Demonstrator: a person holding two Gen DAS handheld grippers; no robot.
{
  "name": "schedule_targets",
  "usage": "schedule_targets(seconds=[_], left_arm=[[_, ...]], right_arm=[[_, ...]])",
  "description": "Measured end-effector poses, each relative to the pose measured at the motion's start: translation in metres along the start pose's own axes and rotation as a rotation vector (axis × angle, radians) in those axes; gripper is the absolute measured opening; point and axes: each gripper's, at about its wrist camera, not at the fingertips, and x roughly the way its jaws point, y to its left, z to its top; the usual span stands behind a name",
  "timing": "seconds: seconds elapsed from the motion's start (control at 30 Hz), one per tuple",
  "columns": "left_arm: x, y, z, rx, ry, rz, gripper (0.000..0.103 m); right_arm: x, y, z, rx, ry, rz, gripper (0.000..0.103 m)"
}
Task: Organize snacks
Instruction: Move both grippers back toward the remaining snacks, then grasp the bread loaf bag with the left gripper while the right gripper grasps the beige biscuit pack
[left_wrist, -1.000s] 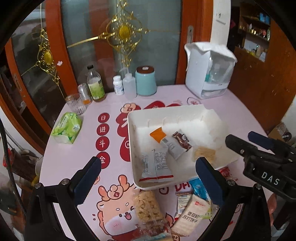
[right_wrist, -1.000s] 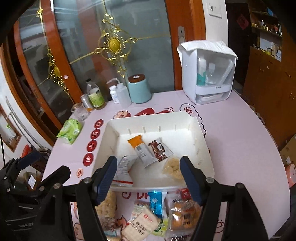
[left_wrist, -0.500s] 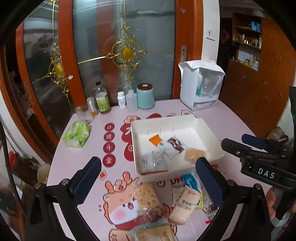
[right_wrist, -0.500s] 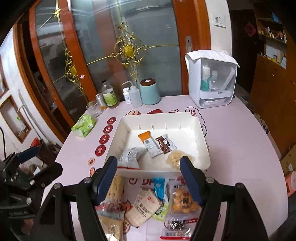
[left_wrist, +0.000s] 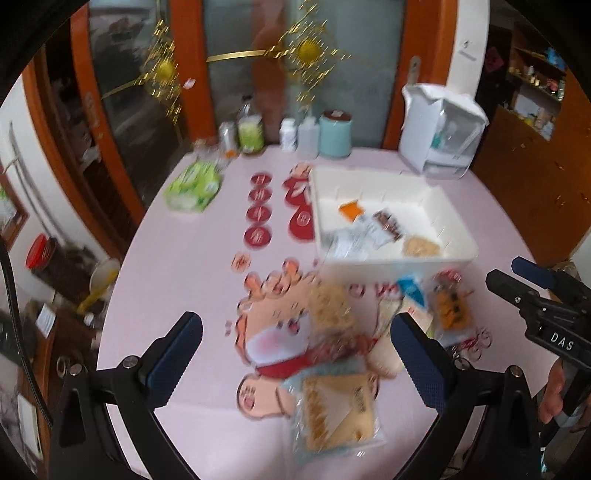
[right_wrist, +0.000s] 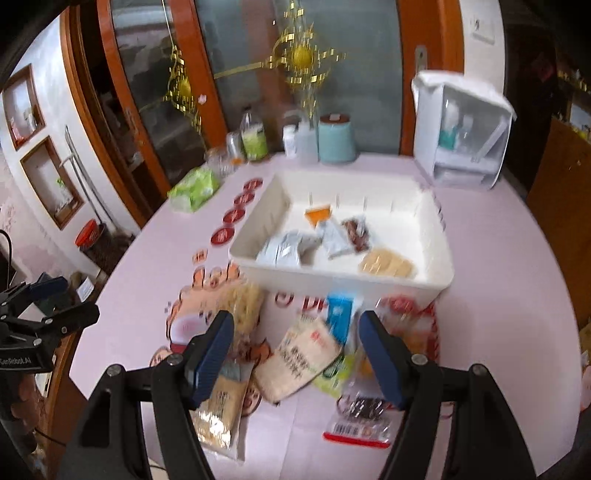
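A white bin (right_wrist: 343, 275) (left_wrist: 395, 260) stands mid-table with several snack packets inside, among them a grey pouch (right_wrist: 284, 249) and a pale cracker pack (right_wrist: 386, 264). More packets lie loose on the pink cloth in front of it: a beige rice-cracker pack (right_wrist: 301, 360), a blue sachet (right_wrist: 338, 314), a clear pack of biscuits (left_wrist: 334, 410). My right gripper (right_wrist: 295, 347) hangs open above the beige pack, holding nothing. My left gripper (left_wrist: 295, 350) is open too, over the loose pile, empty.
Along the table's back edge stand bottles, a teal canister (right_wrist: 336, 142), a white dispenser box (right_wrist: 461, 133) and a green tissue pack (right_wrist: 194, 186). Wooden glass doors rise behind. The table's rounded edge drops off at the left.
Both grippers have pulled back from the bin toward the near side of the table and sunk a little; the loose packets now lie between and under the fingers. Both stayed open.
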Motion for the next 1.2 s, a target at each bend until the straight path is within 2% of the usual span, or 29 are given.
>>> schedule_targets(seconds=[0.23, 0.33, 0.43, 0.67, 0.83, 0.87, 0.9, 0.97, 1.03, 1.2], left_arm=[[0.043, 0.014, -0.051, -0.028, 0.159, 0.012, 0.101], [0.071, 0.013, -0.073, -0.042, 0.249, -0.031, 0.101], [0.093, 0.007, -0.091, -0.053, 0.305, -0.067, 0.101], [0.141, -0.002, -0.116, -0.077, 0.412, -0.139, 0.101], [0.170, 0.000, -0.131, -0.152, 0.490, -0.216, 0.101], [0.174, 0.001, -0.134, -0.164, 0.502, -0.228, 0.101], [0.173, 0.000, -0.133, -0.158, 0.473, -0.228, 0.101], [0.175, -0.004, -0.134, -0.145, 0.466, -0.243, 0.101], [0.177, -0.008, -0.134, -0.142, 0.457, -0.239, 0.101], [0.182, -0.030, -0.127, -0.085, 0.456, -0.240, 0.101]], right_arm=[[0.044, -0.003, -0.031, 0.093, 0.132, -0.002, 0.071], [0.059, -0.006, -0.040, 0.142, 0.170, -0.011, 0.071], [0.070, -0.010, -0.049, 0.178, 0.198, -0.037, 0.071], [0.100, -0.014, -0.067, 0.288, 0.269, -0.048, 0.071], [0.120, -0.012, -0.075, 0.354, 0.294, -0.036, 0.068], [0.123, -0.012, -0.076, 0.371, 0.294, -0.039, 0.066], [0.126, -0.013, -0.076, 0.382, 0.297, -0.039, 0.063], [0.135, -0.016, -0.078, 0.420, 0.308, -0.038, 0.057], [0.140, -0.017, -0.077, 0.445, 0.310, -0.038, 0.046], [0.145, -0.016, -0.079, 0.474, 0.293, -0.017, 0.041]])
